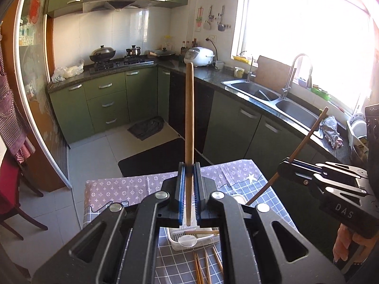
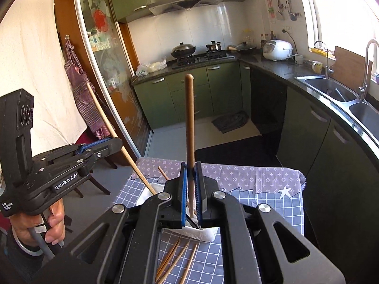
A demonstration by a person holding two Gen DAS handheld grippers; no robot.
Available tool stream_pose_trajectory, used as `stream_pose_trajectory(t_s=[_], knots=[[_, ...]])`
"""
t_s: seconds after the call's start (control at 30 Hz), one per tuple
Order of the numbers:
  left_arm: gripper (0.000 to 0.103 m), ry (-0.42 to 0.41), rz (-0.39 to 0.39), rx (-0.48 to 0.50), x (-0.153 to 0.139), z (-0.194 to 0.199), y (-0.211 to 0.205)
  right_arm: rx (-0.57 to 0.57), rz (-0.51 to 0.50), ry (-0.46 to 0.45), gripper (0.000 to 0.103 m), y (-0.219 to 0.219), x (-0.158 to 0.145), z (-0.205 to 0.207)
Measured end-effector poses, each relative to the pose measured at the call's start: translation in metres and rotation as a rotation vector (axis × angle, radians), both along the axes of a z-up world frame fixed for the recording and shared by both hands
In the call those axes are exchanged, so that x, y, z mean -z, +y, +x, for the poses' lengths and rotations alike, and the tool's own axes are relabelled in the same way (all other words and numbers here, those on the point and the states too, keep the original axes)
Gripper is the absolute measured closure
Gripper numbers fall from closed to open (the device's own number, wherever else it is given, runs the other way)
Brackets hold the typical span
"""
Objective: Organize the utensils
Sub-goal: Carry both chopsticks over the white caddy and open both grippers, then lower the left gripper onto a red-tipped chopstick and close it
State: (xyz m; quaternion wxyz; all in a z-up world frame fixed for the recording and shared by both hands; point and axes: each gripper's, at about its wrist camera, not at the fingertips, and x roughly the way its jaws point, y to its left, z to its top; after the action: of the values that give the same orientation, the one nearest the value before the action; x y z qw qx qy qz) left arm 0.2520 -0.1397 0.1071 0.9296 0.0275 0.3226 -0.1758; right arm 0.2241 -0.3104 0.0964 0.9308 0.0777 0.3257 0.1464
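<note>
Each gripper pinches one chopstick that juts up past its tips: the left gripper (image 1: 189, 169) clamps its chopstick (image 1: 189, 108), the right gripper (image 2: 191, 165) its own (image 2: 190, 118), above the white basket (image 1: 176, 245) with loose chopsticks (image 2: 176, 258) below.

Upright chopstick (image 1: 189, 123) between left gripper (image 1: 189, 177) jaws

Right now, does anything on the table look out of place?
Yes: several chopsticks lie loose and splayed on the tablecloth in front of the white basket, not in it.
</note>
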Motion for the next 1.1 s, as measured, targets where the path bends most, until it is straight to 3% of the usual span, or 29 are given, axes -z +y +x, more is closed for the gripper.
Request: stream_pose_trajectory(t_s=[0.2, 0.33, 0.43, 0.57, 0.77, 0.8, 0.93, 0.97, 1.0, 1.1], knots=[[0.096, 0.065, 0.042, 0.001, 0.035, 0.005, 0.0, -0.021, -0.045, 0.069, 0.096, 0.012, 0.04, 0.017], [0.094, 0.099, 0.038, -0.003, 0.047, 0.007, 0.004, -0.033, -0.064, 0.088, 0.096, 0.017, 0.052, 0.017], [0.087, 0.121, 0.032, -0.004, 0.049, 0.007, 0.01, -0.033, -0.072, 0.085, 0.094, 0.018, 0.05, 0.016], [0.086, 0.108, 0.023, -0.002, 0.039, -0.001, 0.015, -0.035, -0.072, 0.07, 0.093, 0.02, 0.038, 0.003], [0.085, 0.056, -0.021, 0.005, -0.002, -0.033, 0.031, -0.039, -0.055, 0.016, 0.093, 0.014, 0.004, -0.03], [0.082, 0.045, -0.029, 0.008, -0.009, -0.04, 0.034, -0.038, -0.057, 0.012, 0.087, 0.013, 0.0, -0.036], [0.071, 0.031, -0.036, 0.02, -0.025, -0.072, 0.046, -0.031, -0.064, 0.031, 0.084, 0.006, -0.003, -0.058], [0.065, 0.042, -0.029, 0.023, -0.023, -0.08, 0.048, -0.031, -0.069, 0.045, 0.082, 0.002, 0.001, -0.064], [0.056, 0.065, -0.022, 0.029, -0.018, -0.087, 0.05, -0.033, -0.083, 0.065, 0.078, 0.0, 0.008, -0.07], [0.051, 0.19, -0.009, 0.052, 0.013, -0.103, 0.053, -0.038, -0.151, 0.156, 0.077, -0.004, 0.041, -0.084]])
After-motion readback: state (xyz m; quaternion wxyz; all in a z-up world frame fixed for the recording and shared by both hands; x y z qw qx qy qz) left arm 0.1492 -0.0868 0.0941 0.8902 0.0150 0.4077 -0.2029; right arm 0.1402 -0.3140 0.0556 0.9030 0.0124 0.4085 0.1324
